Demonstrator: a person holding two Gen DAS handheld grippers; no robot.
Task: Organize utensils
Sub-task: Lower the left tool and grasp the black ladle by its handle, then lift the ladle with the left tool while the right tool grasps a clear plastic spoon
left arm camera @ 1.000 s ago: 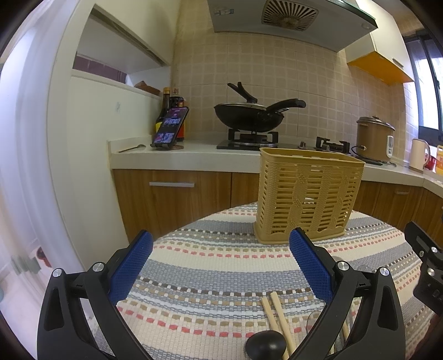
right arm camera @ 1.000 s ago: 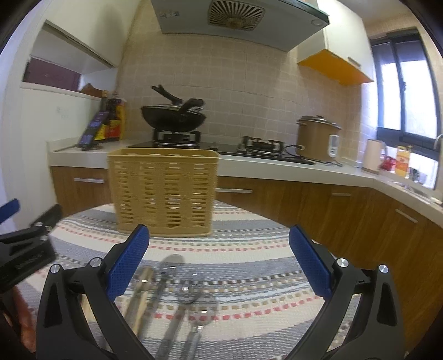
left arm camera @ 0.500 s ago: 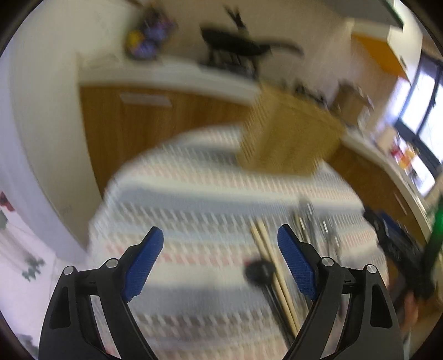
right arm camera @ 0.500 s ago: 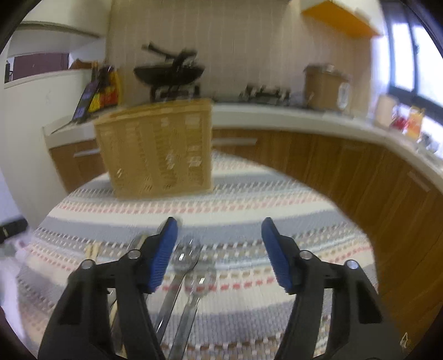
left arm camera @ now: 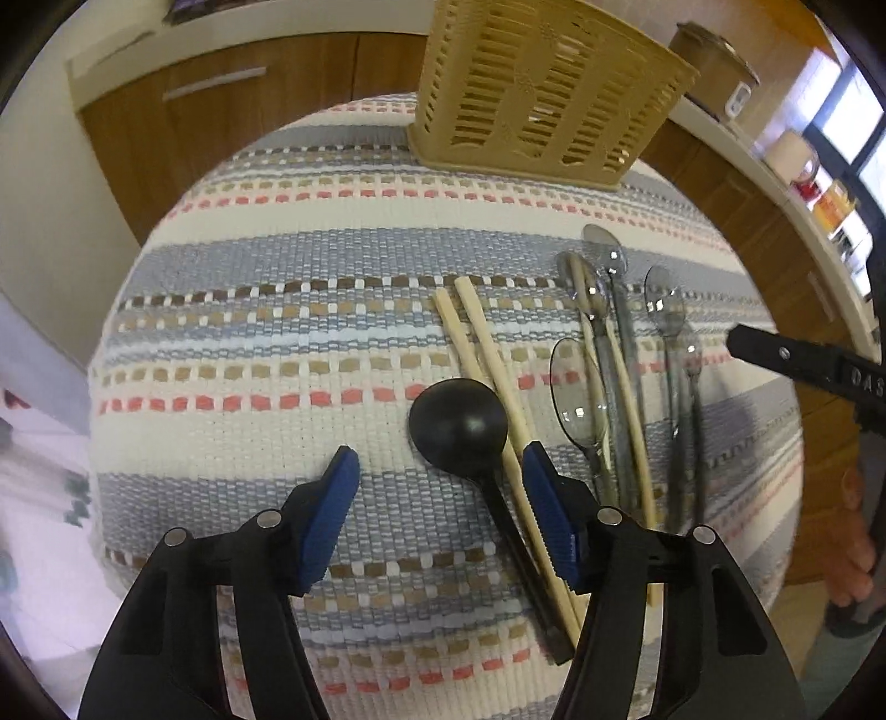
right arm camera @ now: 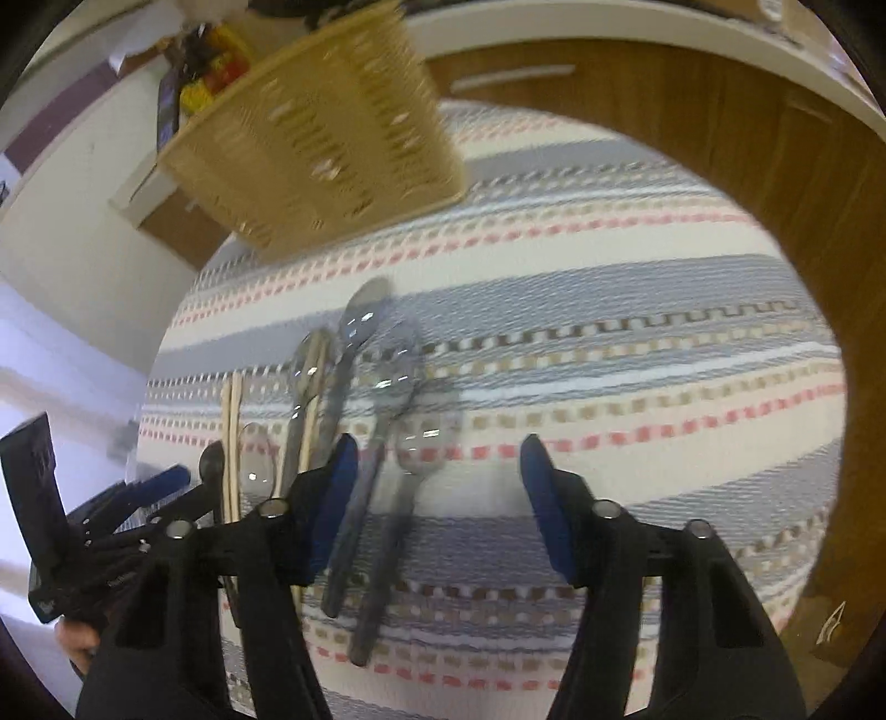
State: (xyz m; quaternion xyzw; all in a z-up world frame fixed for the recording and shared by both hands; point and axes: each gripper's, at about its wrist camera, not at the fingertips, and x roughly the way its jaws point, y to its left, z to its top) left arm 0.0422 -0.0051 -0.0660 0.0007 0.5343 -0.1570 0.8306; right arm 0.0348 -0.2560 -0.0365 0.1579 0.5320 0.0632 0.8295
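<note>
A black ladle (left arm camera: pixel 458 423), wooden chopsticks (left arm camera: pixel 487 354) and several steel spoons (left arm camera: pixel 609 310) lie on a round table with a striped cloth (left arm camera: pixel 277 332). A tan slotted basket (left arm camera: pixel 545 83) stands at the far edge. My left gripper (left arm camera: pixel 440 471) is open just above the ladle's bowl and handle. My right gripper (right arm camera: pixel 437 459) is open above the rightmost spoons (right arm camera: pixel 387 399). The basket also shows in the right wrist view (right arm camera: pixel 315 133), blurred.
Wooden cabinets (left arm camera: pixel 221 111) and a white counter ring the table's far side. A rice cooker (left arm camera: pixel 714 50) stands on the counter. The right gripper's body (left arm camera: pixel 803 365) reaches in at the right of the left wrist view.
Both grippers tilted downward and lowered toward the table. The views went from the kitchen wall to the utensils. Both jaws narrowed somewhat but stay open.
</note>
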